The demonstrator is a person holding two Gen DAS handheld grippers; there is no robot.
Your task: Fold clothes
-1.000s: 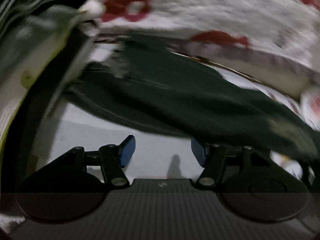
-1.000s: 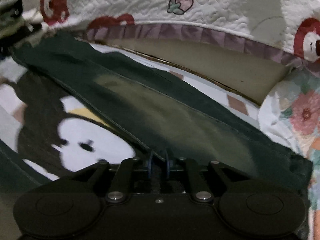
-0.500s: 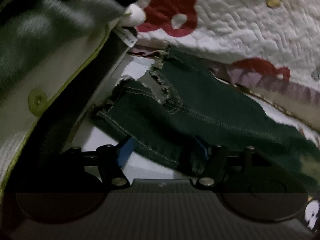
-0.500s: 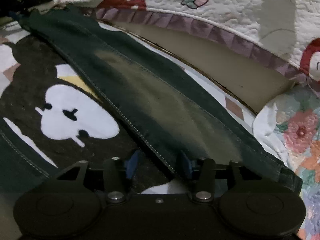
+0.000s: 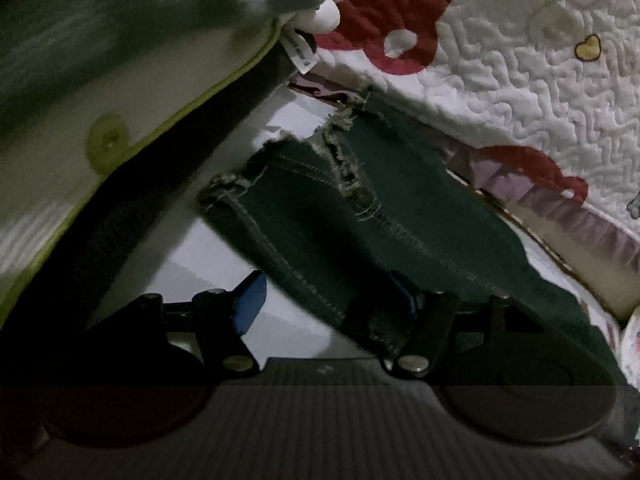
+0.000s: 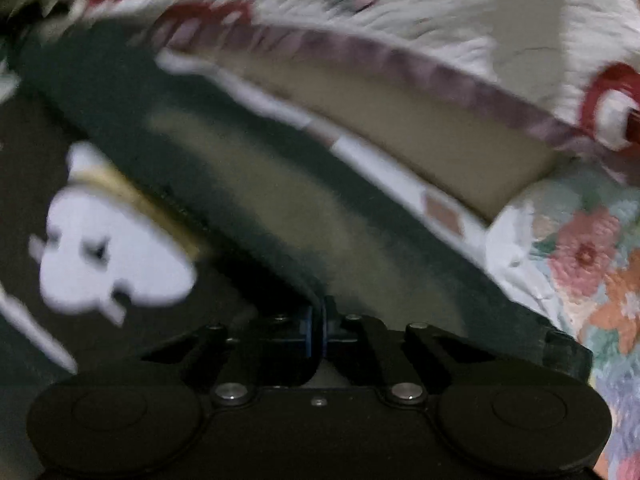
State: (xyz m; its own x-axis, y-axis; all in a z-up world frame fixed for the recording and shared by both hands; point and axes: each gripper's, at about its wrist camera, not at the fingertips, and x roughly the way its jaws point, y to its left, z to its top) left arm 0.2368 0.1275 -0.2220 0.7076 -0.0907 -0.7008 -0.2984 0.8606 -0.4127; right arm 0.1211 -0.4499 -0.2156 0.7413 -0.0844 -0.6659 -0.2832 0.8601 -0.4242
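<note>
Dark green jeans [image 5: 420, 216]; seemingly red-patterned white quilt [image 5: 520, 60].

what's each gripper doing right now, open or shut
Left gripper: open, jeans leg between the jaws, not pinched.
Right gripper: shut on the jeans edge.

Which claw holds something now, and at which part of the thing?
The right claw is shut on the jeans, pinching the leg's side edge. The left claw is open around the frayed leg end and grips nothing.

found bare sheet [image 5: 208, 264] open near left; blocked far by quilt [image 5: 520, 92], left by overhanging striped garment [image 5: 80, 80], right by jeans [image 5: 400, 216].
</note>
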